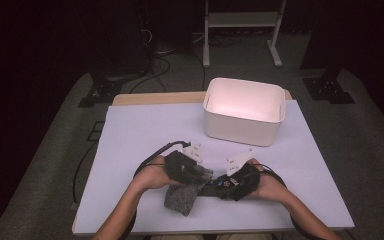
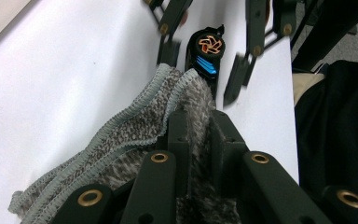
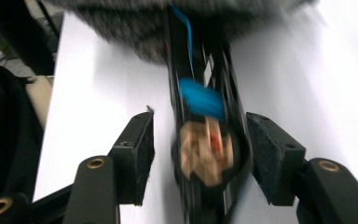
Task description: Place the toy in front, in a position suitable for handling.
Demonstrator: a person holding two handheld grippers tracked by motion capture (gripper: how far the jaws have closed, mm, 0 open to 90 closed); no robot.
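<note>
While the left claw (image 2: pixel 196 128) stays out of the account of motion, its jaws are clamped on a fold of the grey cloth (image 2: pixel 121 135), which lies crumpled on the near middle of the white surface (image 1: pixel 140 130). A black tool (image 3: pixel 205 140) with blue and copper parts lies just right of the cloth, one end under its edge. The right claw (image 3: pixel 200 154) straddles the tool's near end, jaws apart and pads clear of it. A white bin (image 1: pixel 244 111) stands on the far side, well apart from both hands. Nothing lies between claws and bin. Dark stands and cables occupy the floor beyond.
</note>
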